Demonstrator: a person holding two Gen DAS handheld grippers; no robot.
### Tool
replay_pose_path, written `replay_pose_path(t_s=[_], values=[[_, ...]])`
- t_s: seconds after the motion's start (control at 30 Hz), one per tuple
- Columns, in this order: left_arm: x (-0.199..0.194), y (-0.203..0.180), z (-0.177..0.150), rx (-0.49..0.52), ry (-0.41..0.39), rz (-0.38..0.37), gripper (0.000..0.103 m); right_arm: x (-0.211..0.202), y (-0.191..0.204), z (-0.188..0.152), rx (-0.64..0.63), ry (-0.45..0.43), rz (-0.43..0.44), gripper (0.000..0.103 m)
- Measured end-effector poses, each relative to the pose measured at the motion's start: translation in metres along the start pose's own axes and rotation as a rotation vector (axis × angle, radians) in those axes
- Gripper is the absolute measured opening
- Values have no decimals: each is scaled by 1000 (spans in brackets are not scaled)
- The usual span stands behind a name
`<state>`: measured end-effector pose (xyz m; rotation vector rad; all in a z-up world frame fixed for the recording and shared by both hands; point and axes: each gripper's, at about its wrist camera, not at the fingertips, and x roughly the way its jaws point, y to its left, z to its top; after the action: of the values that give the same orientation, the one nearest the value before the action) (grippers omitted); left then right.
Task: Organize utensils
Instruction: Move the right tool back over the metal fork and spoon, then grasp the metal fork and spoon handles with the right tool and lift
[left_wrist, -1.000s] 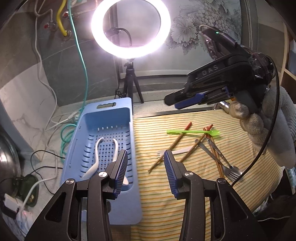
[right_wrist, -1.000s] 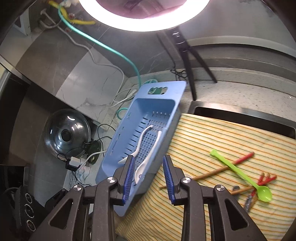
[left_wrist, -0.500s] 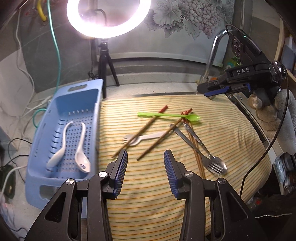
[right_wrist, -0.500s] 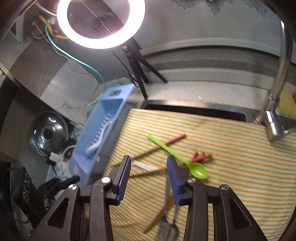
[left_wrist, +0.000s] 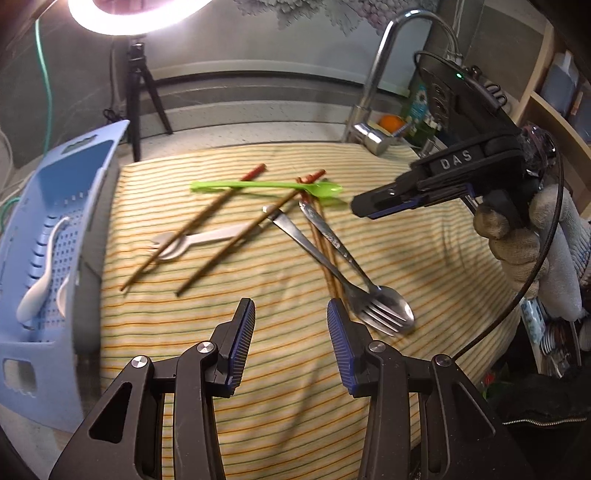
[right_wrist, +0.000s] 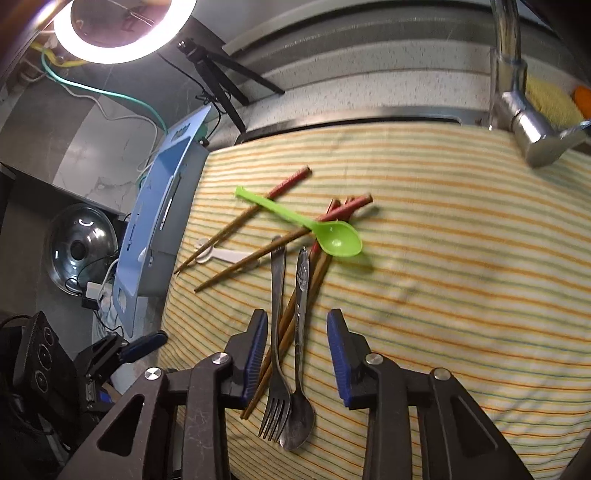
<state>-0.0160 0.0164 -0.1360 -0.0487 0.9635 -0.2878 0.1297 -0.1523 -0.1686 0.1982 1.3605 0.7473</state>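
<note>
The right hand-held gripper hovers low over a striped cloth with its fingers spread wide and nothing between the pads. A metal fork and metal spoon lie side by side straight ahead of it, passing through the gap between the fingers, their long axes running along the gripper's own pointing line; tines and bowl point back toward the camera, handles away. This gripper is plainly the nearer one, though closing across both would likely catch the two together. The left hand-held gripper is also wide apart and empty, hanging above bare cloth, with the fork's tines just to its right and the pile farther ahead. Counted on the cloth: one fork, one metal spoon, one green spoon lying across the chopsticks, one white fork partly under them, and what looks like four red-tipped chopsticks, two of them partly hidden beneath the metal pieces. A blue basket sits beside the cloth's left edge holding two white spoons.
</note>
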Motion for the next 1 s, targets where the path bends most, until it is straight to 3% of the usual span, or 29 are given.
replay_pose_path(t_s=[0.3,0.63,1.0], values=[[13,-4,0,-7,32,-25,39,15,16,5,-22,34,59,22],[25,-16,4,0,50,-66,35,32,3,1,-3,81,-5,17],[24,-36,1,18,59,-75,34,46,-2,3,-13,138,14,13]])
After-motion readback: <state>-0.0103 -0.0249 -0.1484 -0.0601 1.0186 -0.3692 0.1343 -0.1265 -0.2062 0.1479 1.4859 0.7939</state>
